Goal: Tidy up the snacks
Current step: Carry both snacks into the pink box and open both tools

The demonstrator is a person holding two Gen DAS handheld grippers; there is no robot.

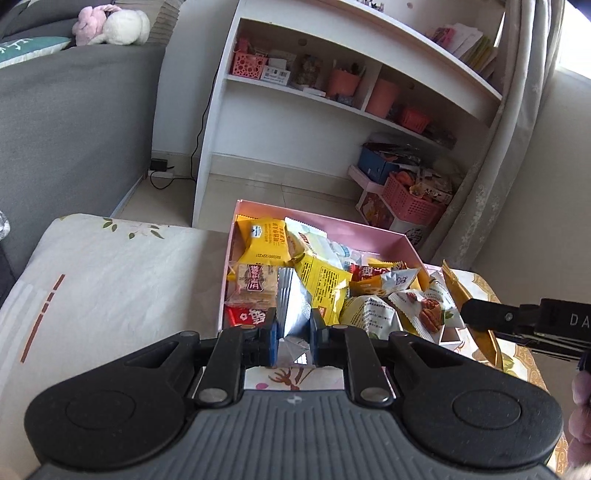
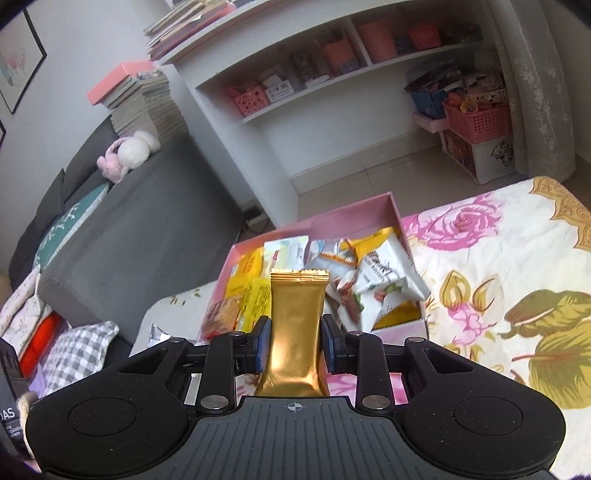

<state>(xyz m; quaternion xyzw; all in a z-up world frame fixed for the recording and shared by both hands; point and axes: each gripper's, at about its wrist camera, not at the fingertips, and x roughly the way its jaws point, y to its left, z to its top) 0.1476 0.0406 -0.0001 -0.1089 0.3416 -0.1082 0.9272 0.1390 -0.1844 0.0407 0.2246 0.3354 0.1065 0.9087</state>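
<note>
A pink box (image 1: pixel 373 230) (image 2: pixel 343 218) full of several wrapped snacks sits on a floral cloth. My left gripper (image 1: pixel 293 325) is shut on a silver foil packet (image 1: pixel 293 306), held above the box's near left edge. My right gripper (image 2: pixel 297 341) is shut on a gold snack bar (image 2: pixel 295 314), upright between the blue pads, in front of the box's near side. In the left wrist view the right gripper (image 1: pixel 480 314) enters from the right with the gold wrapper (image 1: pixel 456 284) beside the box. In the right wrist view a corner of the silver packet (image 2: pixel 157 332) shows at the lower left.
A grey sofa (image 1: pixel 74 110) with a plush toy (image 1: pixel 114 24) stands to the left. A white shelf unit (image 1: pixel 332 92) with pink baskets and pots stands behind the box. A curtain (image 1: pixel 517 129) hangs at the right. The floral cloth (image 2: pixel 498 277) spreads right of the box.
</note>
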